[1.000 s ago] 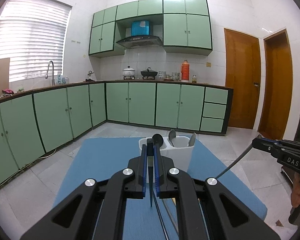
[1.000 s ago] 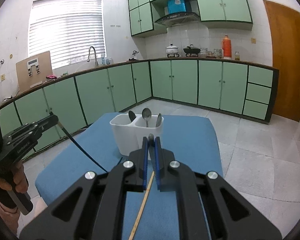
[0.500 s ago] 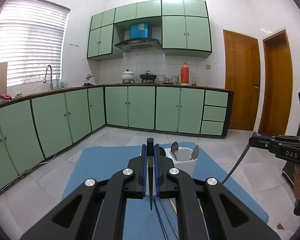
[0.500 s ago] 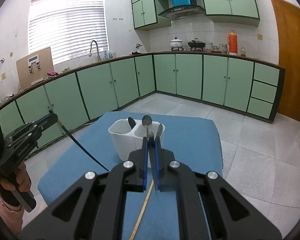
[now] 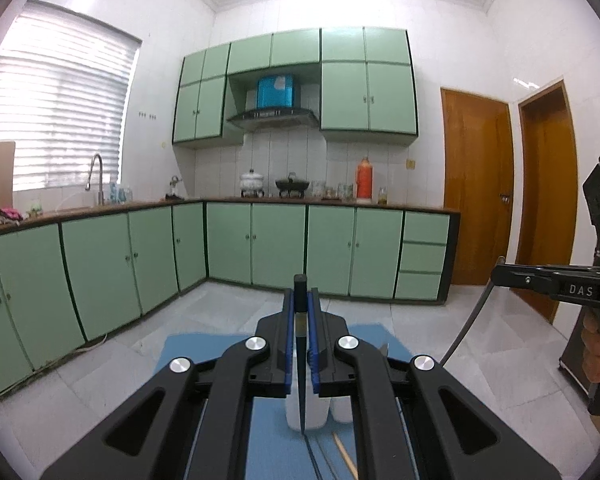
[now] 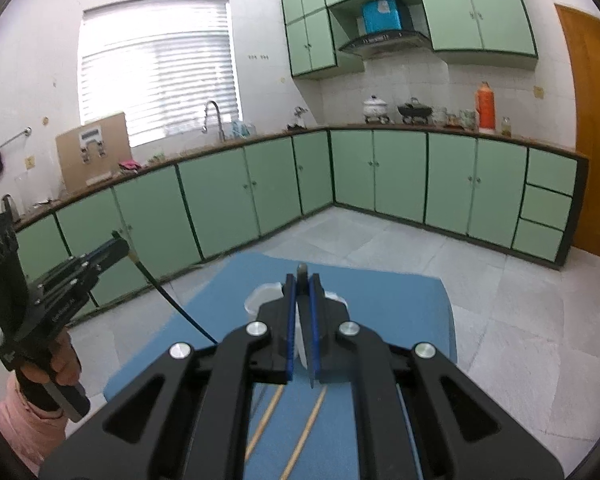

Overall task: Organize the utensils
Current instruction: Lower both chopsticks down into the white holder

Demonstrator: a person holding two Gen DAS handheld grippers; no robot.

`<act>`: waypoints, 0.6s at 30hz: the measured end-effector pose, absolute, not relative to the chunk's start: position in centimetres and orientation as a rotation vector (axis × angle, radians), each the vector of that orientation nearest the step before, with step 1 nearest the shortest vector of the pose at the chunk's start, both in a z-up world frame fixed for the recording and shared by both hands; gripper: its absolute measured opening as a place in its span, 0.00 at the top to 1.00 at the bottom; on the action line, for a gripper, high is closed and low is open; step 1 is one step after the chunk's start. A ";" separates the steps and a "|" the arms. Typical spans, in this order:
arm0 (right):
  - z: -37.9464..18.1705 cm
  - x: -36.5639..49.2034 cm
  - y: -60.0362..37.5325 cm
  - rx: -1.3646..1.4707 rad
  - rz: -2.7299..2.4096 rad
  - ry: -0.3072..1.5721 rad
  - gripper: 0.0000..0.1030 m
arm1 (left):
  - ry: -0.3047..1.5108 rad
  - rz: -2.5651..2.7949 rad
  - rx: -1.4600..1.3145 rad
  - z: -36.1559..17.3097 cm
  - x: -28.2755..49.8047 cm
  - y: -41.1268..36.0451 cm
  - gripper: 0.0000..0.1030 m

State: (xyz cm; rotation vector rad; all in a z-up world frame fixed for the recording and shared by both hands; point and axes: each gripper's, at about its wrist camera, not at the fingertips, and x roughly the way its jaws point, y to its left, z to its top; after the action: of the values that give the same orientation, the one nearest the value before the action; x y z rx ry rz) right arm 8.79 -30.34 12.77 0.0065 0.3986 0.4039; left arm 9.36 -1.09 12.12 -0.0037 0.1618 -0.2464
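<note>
Left wrist view showed the left gripper point(image 5: 301, 320) clamped on a thin, stiff black chopstick point(image 5: 301, 392), probably light and slippery, held near its thick end.

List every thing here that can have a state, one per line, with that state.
left gripper, shut on black chopstick
right gripper, shut on grey chopstick
white holder, upright on blue mat
wooden chopsticks, lying flat on blue mat, not held
lower cabinet doors, all shut
window blind, lowered
</note>
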 end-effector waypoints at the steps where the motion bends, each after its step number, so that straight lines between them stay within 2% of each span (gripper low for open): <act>1: 13.4 8.8 -30.4 0.006 0.404 0.386 0.95 | 0.148 -0.245 -0.004 12.7 9.4 -1.1 0.94; 10: 18.2 12.4 -29.7 0.011 0.395 0.303 0.95 | 0.028 -0.237 -0.024 17.5 12.5 -2.3 0.94; 18: 16.7 17.6 -27.8 -0.019 0.378 0.338 0.95 | 0.067 -0.227 -0.041 16.1 19.1 -3.5 0.94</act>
State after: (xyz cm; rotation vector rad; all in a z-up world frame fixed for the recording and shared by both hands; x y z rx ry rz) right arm 17.56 -27.85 16.72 -0.0185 0.3377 0.3782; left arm 19.11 -3.51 16.10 -0.0414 0.0668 -0.2274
